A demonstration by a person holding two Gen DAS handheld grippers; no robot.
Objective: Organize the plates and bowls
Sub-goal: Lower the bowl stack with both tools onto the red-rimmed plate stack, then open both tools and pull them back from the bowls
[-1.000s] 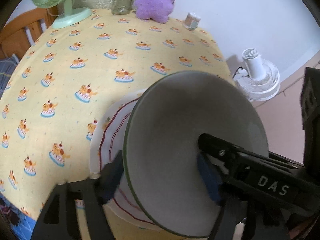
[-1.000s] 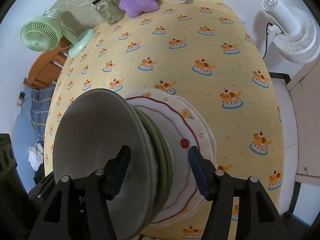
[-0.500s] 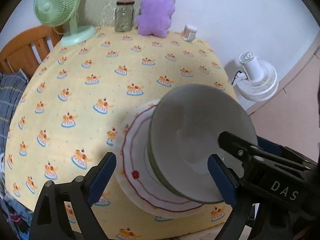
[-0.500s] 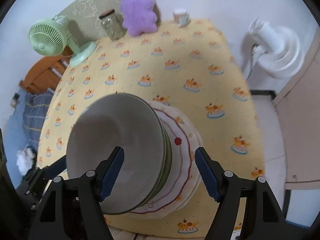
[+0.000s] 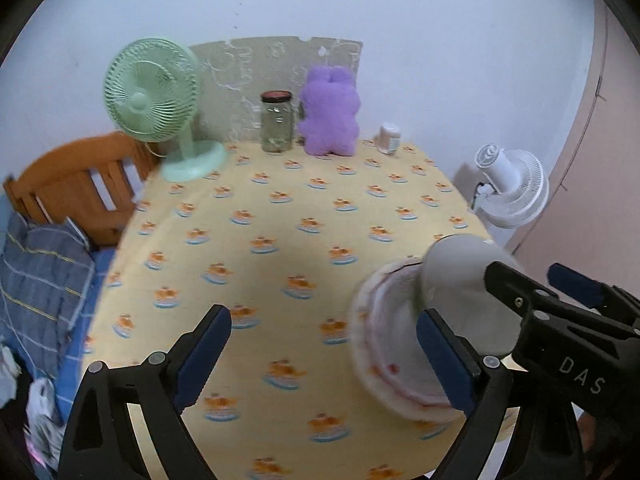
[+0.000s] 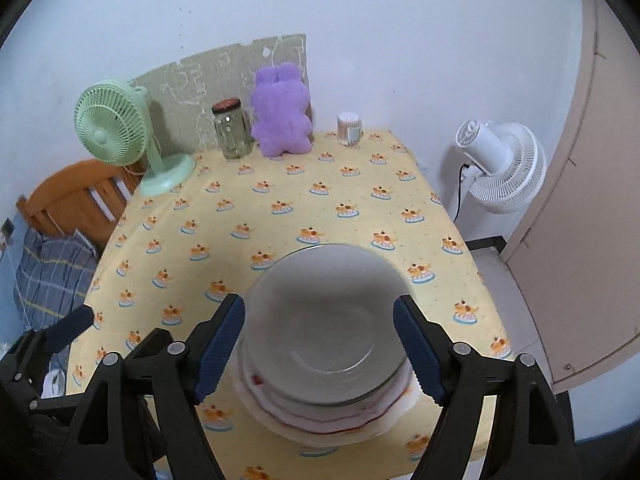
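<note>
Both grippers, left (image 5: 324, 356) and right (image 6: 320, 344), have lifted off the bowl (image 6: 324, 312) (jaws just spread wide, empty).

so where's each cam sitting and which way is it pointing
Left wrist: on the left gripper, angled down across the yellow tablecloth toward the back wall; its own two open fingers show, the right gripper crosses in at right.
Right wrist: on the right gripper, angled down over the grey bowl stacked on plates; its open fingers flank the bowl without touching, the left gripper's finger shows at left.
Shared: the stack, green fan, jar, purple plush, white fan.
</note>
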